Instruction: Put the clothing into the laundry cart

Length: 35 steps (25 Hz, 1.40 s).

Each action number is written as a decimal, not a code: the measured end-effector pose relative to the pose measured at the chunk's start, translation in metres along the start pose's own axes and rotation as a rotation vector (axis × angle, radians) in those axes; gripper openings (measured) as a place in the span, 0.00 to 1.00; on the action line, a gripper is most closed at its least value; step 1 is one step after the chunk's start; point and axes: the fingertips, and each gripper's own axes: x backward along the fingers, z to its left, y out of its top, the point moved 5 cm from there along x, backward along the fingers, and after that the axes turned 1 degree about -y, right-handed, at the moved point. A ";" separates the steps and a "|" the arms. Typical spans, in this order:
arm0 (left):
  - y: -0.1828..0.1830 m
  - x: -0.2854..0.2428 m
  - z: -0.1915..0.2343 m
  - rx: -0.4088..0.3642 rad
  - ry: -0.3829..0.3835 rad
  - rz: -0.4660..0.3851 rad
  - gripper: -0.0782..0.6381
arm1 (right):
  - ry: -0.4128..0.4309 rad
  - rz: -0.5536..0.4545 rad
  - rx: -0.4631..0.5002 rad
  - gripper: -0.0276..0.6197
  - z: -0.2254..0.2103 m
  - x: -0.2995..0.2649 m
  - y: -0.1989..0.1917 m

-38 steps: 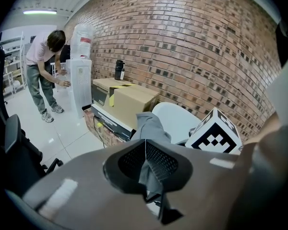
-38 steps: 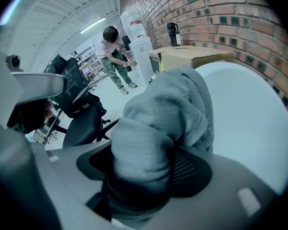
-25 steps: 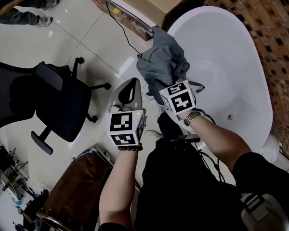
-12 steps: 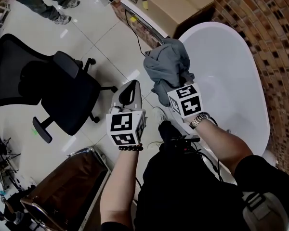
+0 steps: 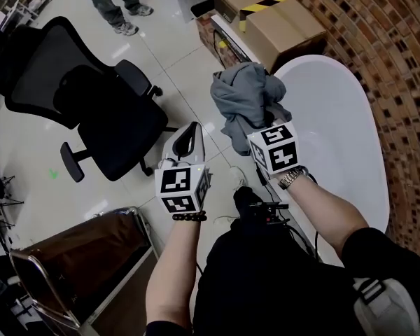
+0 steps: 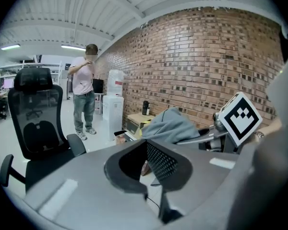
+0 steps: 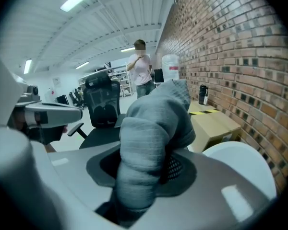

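A crumpled grey garment (image 5: pixel 243 98) hangs bunched above the near rim of the white bathtub (image 5: pixel 339 110), and my right gripper (image 5: pixel 257 130) is shut on it. In the right gripper view the grey cloth (image 7: pixel 151 128) fills the space between the jaws and hides the tips of the right gripper (image 7: pixel 153 155). My left gripper (image 5: pixel 189 131) is held up to the left of the garment, apart from it, its jaws together with nothing in them. The left gripper (image 6: pixel 147 145) sees the garment (image 6: pixel 170 126) at its right. The brown laundry cart (image 5: pixel 84 268) with a metal frame stands at the lower left.
A black office chair (image 5: pixel 91 93) stands on the tiled floor left of my grippers. Cardboard boxes (image 5: pixel 269 9) sit beyond the tub against the brick wall (image 5: pixel 378 40). A person (image 6: pixel 84 87) stands further off. A black cable (image 5: pixel 238 170) runs along the floor.
Both grippers have risen, and the garment has come up with the right one, away from the tub. The chair and the cart now show more fully at the left.
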 end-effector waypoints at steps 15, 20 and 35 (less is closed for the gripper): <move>-0.008 0.198 0.025 0.082 0.211 -0.191 0.11 | 0.200 -0.213 0.226 0.29 0.177 0.101 0.061; -0.002 0.268 0.028 0.093 0.296 -0.256 0.11 | 0.300 -0.270 0.294 0.29 0.244 0.134 0.074; -0.032 0.460 0.038 0.113 0.564 -0.384 0.11 | 0.612 -0.334 0.452 0.29 0.421 0.196 0.055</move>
